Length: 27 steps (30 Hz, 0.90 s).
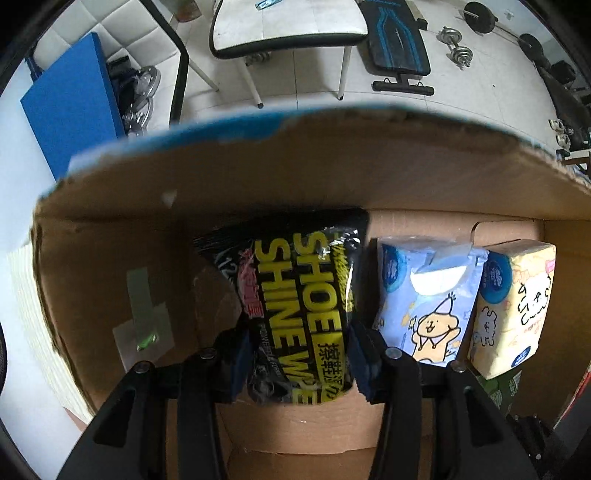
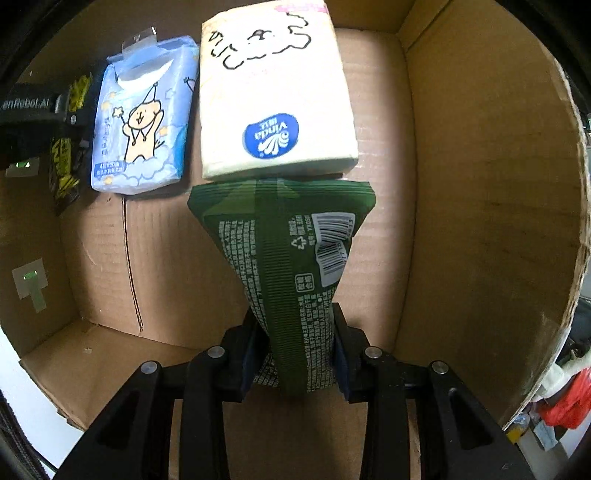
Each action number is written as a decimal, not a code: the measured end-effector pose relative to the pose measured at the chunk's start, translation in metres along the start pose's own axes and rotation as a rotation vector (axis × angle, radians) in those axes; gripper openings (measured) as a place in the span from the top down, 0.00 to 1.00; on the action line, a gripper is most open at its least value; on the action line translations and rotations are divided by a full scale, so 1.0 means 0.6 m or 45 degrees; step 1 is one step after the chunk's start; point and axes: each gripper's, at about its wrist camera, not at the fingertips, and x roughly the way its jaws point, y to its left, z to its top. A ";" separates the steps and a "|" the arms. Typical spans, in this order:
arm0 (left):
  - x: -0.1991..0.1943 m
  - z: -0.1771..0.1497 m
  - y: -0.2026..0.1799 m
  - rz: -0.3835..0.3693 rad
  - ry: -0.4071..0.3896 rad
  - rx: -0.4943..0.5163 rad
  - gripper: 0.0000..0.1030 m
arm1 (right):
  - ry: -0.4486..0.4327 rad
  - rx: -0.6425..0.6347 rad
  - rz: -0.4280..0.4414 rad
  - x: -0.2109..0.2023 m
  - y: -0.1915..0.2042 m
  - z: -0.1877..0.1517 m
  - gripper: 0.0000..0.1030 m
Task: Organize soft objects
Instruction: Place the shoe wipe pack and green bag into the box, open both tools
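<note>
My left gripper is shut on a black and yellow shoe shine wipes pack and holds it inside a cardboard box, against the far wall. To its right lie a blue tissue pack and a cream tissue pack. My right gripper is shut on a green wipes pack and holds it over the box floor, its far end touching the cream tissue pack. The blue tissue pack lies left of that. The left gripper body shows at the far left.
The box walls rise on all sides. Beyond the box, the left wrist view shows a white chair, a blue board, a workout bench and dumbbells on a tiled floor.
</note>
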 end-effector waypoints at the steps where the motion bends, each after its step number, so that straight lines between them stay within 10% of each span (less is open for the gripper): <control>1: 0.002 0.001 0.004 -0.018 0.012 -0.009 0.56 | -0.001 0.005 0.002 -0.005 0.001 0.000 0.62; 8: -0.037 -0.014 0.017 -0.049 -0.005 -0.005 0.47 | -0.050 0.038 0.066 -0.059 0.003 -0.020 0.44; 15: -0.112 -0.056 0.033 -0.072 -0.122 -0.027 0.10 | -0.136 0.031 0.099 -0.132 -0.001 -0.030 0.20; 27: -0.178 -0.201 0.067 -0.141 -0.392 -0.125 0.07 | -0.364 -0.025 0.035 -0.177 0.016 -0.098 0.00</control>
